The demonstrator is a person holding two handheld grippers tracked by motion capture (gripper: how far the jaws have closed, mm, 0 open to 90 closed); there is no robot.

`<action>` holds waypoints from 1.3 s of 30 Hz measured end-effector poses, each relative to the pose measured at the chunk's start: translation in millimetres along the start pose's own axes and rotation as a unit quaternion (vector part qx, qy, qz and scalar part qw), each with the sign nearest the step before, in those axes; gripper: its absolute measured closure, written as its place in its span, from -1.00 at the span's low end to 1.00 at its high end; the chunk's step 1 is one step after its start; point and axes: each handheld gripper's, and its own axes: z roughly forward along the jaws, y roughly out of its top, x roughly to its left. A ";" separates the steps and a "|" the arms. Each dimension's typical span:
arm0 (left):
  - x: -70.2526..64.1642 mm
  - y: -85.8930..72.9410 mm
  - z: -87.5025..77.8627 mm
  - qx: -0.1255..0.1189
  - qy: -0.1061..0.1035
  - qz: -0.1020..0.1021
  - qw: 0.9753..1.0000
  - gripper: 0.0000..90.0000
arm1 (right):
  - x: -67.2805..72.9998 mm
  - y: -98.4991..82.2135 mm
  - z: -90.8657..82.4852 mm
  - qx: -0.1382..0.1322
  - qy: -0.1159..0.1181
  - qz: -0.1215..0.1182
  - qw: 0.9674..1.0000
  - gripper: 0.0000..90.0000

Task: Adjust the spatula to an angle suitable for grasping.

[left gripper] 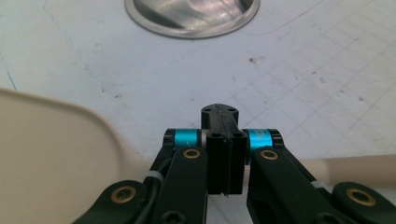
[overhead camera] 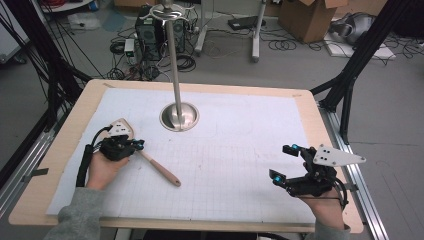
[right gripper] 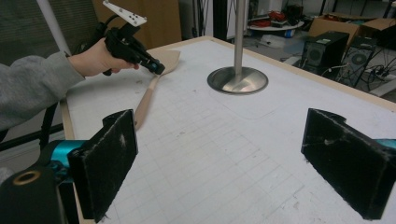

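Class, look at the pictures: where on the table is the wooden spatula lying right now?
In the high view the wooden spatula lies on the white gridded mat at the table's left, under the shut left gripper, in front of the metal stand base.

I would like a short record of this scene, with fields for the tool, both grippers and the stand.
tool: wooden spatula lying on the white gridded mat, blade toward the table's left edge
left gripper: jaws shut over the spatula's neck; a grip on it cannot be told
right gripper: jaws open, nothing between them, near the mat's right side
stand: metal pole on a round base, behind the spatula
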 end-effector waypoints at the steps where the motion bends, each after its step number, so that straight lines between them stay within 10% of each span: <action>1: 0.7 -0.6 1.4 0.003 0.001 0.000 1.000 0.99 | 0.1 0.0 0.0 0.000 0.000 0.000 1.000 -0.79; 39: -1.7 -9.4 -6.4 0.052 0.043 -0.008 0.998 0.99 | 0.9 -1.2 7.2 0.011 0.010 -0.005 1.000 -0.79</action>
